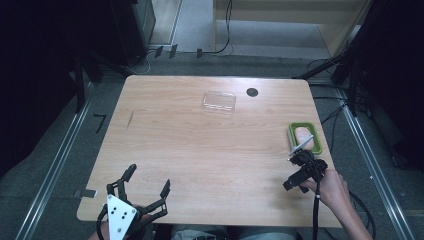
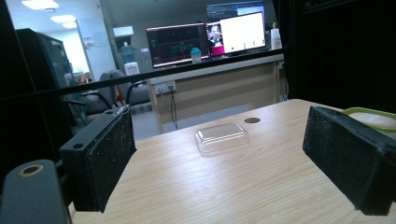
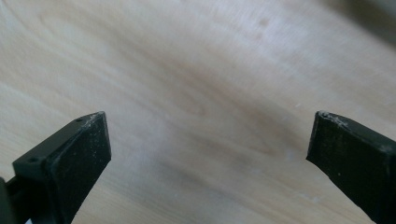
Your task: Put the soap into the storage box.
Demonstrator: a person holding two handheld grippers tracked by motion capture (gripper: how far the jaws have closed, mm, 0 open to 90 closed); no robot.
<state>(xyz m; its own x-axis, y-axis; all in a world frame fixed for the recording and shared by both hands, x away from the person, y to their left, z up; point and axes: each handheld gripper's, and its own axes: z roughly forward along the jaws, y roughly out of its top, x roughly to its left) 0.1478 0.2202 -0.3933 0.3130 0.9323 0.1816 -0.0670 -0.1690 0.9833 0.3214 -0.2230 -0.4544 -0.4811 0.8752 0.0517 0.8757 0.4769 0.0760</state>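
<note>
The green dish [image 1: 302, 136] with a pale lump in it sits at the table's [image 1: 200, 150] three o'clock edge. The right gripper [image 1: 296, 172] is just beside it, jaws wide, holding nothing. The left gripper [image 1: 147, 182], at seven o'clock, is wide too.

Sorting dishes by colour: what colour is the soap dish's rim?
Green rim; the high view shows it best.

Clear lid [image 1: 219, 101] far side of table [image 1: 190, 150] — dark hole [image 1: 252, 92] nearby.
</note>
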